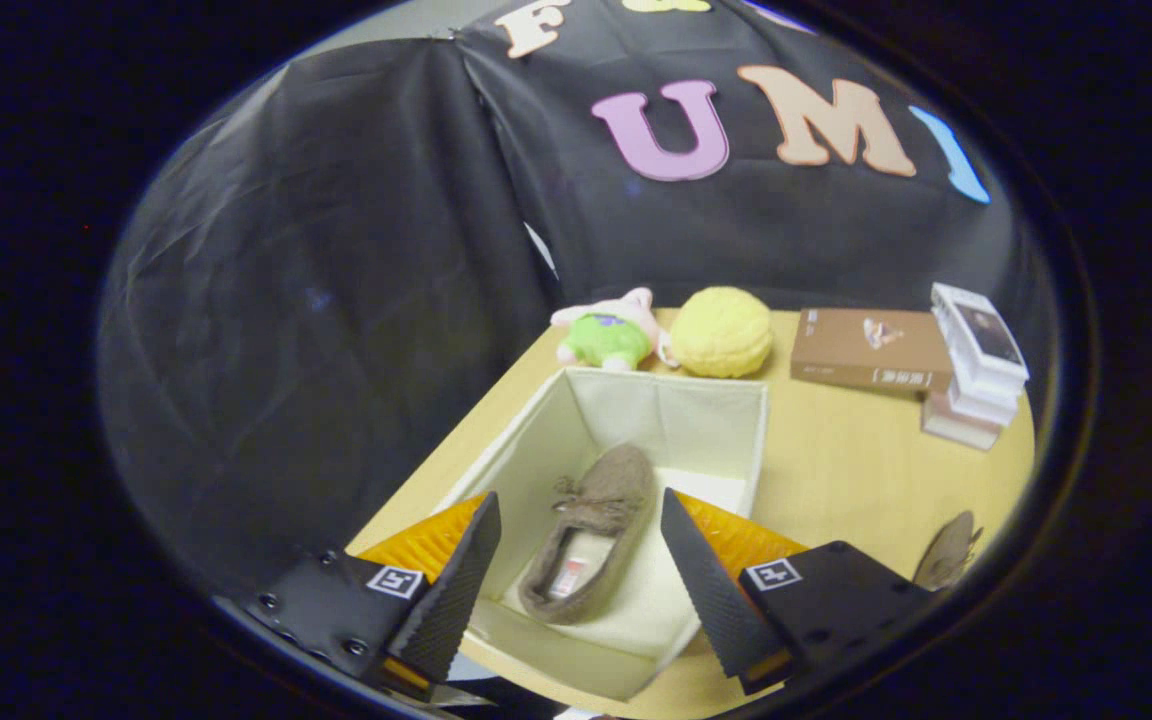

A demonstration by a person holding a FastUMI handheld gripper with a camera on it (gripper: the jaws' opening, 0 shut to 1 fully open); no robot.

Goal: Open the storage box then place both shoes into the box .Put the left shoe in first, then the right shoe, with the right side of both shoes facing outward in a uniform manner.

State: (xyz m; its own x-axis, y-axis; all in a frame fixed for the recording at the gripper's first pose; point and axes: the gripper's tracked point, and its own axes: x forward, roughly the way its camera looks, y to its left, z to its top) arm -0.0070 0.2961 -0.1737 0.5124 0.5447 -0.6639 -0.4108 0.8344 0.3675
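Storage box: open, cream fabric, on the counter just ahead of the fingers; no lid to be seen.
Left finger: over the box's near left corner, touching nothing.
Shoe in box: brown moccasin slipper lying on the box floor toward the left wall, toe away from the gripper, opening up, label showing inside. Sits between the two fingers as seen, but below them, apart from both.
Gripper: fingers spread wide, empty, hanging above the near end of the box.
Plush toy: green and pink, beyond the box's far wall.
Yellow ball: fuzzy, just beside the toy.
Brown book: flat on the counter, right of the ball.
Stack of books: at the far right, touching the brown book's end.
Second shoe: brown, on the counter right of the box, partly hidden behind the right finger's mount.
Step in hand: judged, first shoe is placed and let go; which foot it is, cannot tell.
Next move: swing right to the second shoe, close on it, lay it beside the first, same side outward.
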